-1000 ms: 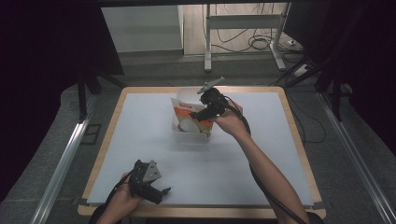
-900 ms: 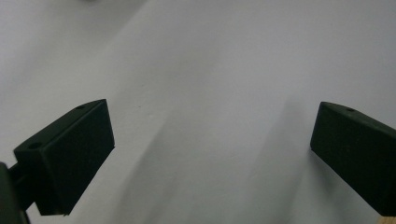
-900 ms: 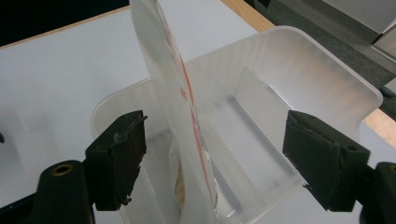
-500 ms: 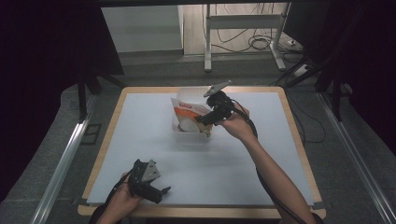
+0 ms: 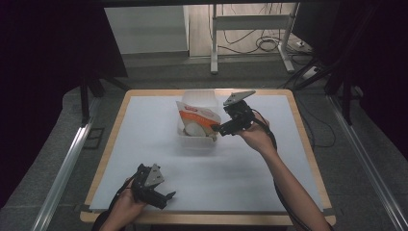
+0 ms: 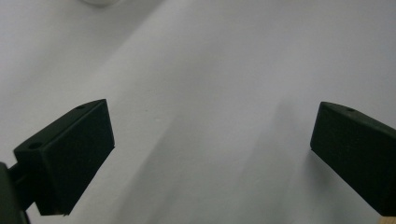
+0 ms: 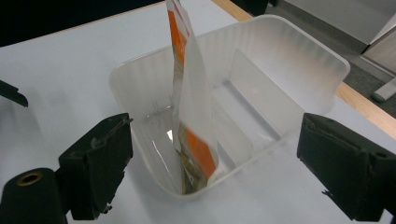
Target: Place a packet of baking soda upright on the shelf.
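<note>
Nearest the person, well short of the clear plastic tub (image 5: 197, 139), the left gripper (image 5: 166, 198) rests on the white surface (image 5: 144, 144) with jaws released, while the right gripper (image 5: 215, 129) hovers at the tub's near-right rim, jaws spread and empty, the orange-and-white pouch (image 7: 189, 112) standing inside the tub.

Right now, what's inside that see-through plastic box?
One orange and white pouch stands on end inside the clear plastic box, leaning against its wall. The box floor around it looks bare. What the pouch holds can't be seen, nor the bit of floor behind it.
</note>
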`<state>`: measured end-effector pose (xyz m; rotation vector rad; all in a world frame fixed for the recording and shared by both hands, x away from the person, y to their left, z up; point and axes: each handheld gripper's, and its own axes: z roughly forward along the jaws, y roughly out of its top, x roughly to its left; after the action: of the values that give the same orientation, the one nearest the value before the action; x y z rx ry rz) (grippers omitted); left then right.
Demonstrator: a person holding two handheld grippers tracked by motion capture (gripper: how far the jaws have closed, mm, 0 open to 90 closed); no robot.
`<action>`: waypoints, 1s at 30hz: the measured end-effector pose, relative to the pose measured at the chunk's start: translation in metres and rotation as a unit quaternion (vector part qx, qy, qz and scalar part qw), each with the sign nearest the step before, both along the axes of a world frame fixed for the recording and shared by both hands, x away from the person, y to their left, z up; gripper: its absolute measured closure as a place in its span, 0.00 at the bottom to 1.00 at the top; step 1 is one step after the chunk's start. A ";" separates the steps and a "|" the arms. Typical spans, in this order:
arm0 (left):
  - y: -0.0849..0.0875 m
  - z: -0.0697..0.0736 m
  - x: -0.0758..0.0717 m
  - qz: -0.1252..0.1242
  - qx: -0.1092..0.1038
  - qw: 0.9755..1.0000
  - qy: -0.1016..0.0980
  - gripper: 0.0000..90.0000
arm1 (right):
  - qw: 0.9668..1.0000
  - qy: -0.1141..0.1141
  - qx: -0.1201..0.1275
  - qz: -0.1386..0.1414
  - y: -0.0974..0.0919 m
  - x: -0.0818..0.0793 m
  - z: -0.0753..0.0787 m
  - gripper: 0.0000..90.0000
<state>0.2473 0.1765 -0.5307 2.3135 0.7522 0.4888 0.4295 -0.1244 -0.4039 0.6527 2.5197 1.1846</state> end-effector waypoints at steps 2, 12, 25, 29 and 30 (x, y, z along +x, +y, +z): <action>0.000 0.000 0.000 0.001 -0.003 1.000 0.000 0.00 | 1.000 -0.002 -0.001 -0.005 -0.006 -0.004 -0.001 0.10; 0.000 0.000 0.000 0.002 0.000 1.000 -0.001 0.00 | 1.000 -0.004 0.020 -0.017 -0.040 -0.024 -0.008 0.06; 0.000 0.000 0.000 0.001 0.001 1.000 -0.001 0.00 | 0.999 -0.001 0.028 -0.044 -0.076 -0.052 -0.019 0.03; -0.001 0.000 -0.001 0.000 0.003 1.000 -0.001 0.00 | 0.998 -0.002 0.024 -0.054 -0.086 -0.066 -0.025 0.02; -0.001 0.000 -0.001 -0.001 0.004 1.000 -0.001 0.00 | 0.998 -0.001 0.024 -0.056 -0.089 -0.069 -0.027 0.02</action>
<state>0.2466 0.1757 -0.5311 2.3199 0.7498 0.4930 0.3607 -0.2130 -0.4307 0.7924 2.4256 1.2094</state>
